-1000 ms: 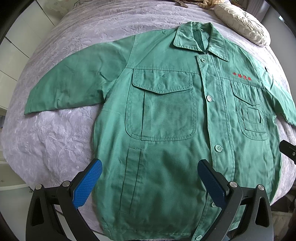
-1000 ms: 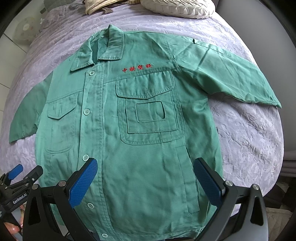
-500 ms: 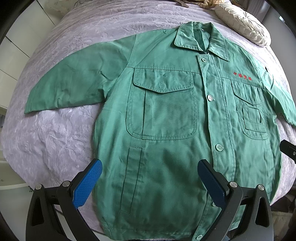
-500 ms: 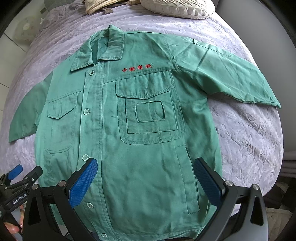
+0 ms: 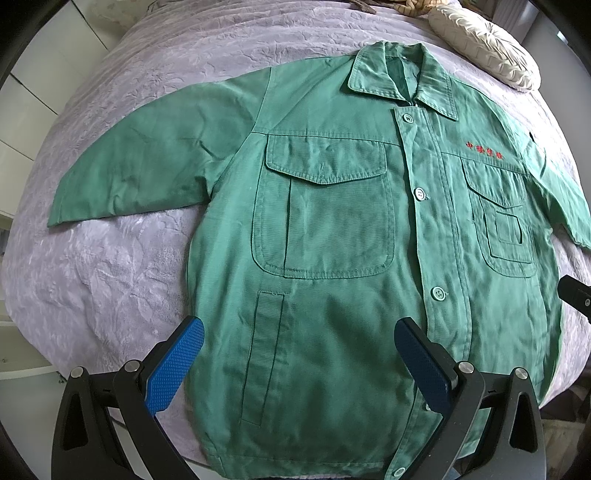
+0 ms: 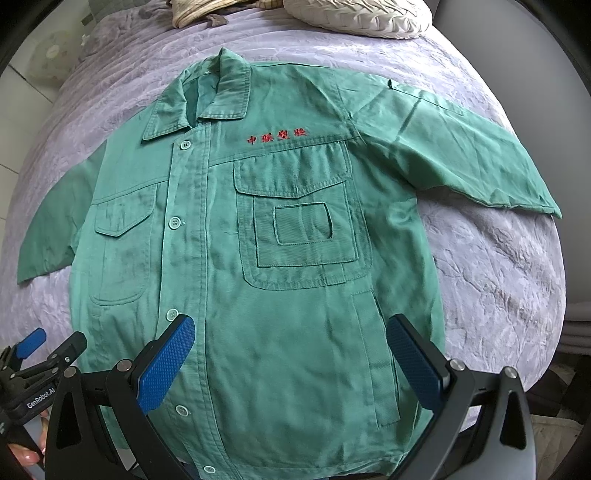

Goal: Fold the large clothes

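Note:
A green button-up work jacket [image 5: 332,236] lies flat and face up on a bed, collar away from me, both sleeves spread out to the sides. It also shows in the right wrist view [image 6: 295,240], with red embroidered characters [image 6: 277,136] on the chest. My left gripper [image 5: 295,354] is open and empty, hovering above the jacket's lower left part. My right gripper [image 6: 291,350] is open and empty above the lower right part. The left gripper also shows at the lower left of the right wrist view [image 6: 37,354].
The bed has a lilac textured cover [image 5: 110,288]. A cream pleated cushion [image 5: 484,55] lies at the head, also in the right wrist view [image 6: 354,18]. The bed edge drops off close to the jacket's hem and on both sides.
Both grippers have drifted slightly; the jacket sits a little lower in the left wrist view. The jacket itself has not moved.

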Demonstrator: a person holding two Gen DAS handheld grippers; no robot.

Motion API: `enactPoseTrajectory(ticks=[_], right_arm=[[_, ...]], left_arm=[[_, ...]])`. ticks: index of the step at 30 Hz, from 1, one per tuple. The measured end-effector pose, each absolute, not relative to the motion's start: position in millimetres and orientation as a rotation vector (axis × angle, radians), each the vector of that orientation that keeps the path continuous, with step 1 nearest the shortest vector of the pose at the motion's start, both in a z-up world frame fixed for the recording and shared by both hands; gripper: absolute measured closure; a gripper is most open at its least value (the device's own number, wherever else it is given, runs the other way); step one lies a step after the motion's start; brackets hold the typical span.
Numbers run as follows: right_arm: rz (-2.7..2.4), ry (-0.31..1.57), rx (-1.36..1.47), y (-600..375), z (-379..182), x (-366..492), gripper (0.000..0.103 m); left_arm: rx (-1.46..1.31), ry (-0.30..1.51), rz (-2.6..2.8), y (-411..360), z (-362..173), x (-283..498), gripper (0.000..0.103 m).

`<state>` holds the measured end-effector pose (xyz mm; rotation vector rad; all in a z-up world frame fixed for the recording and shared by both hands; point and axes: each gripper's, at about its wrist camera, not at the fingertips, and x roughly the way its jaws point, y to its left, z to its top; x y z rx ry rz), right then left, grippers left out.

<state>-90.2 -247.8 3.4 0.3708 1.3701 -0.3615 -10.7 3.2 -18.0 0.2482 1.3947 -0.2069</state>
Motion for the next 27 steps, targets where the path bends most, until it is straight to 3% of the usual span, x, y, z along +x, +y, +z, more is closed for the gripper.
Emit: enactPoseTrajectory(ticks=[18, 27], right_arm=[[-0.358, 1.379, 0.362, -244, 1, -85, 0.0], [-0.324, 1.381, 0.395, -230, -4, -74, 0.0]], left_arm=[[0.228, 1.416, -0.228, 5, -25, -7, 0.0], [0.142, 1.427, -0.207, 42, -38, 9, 0.0]])
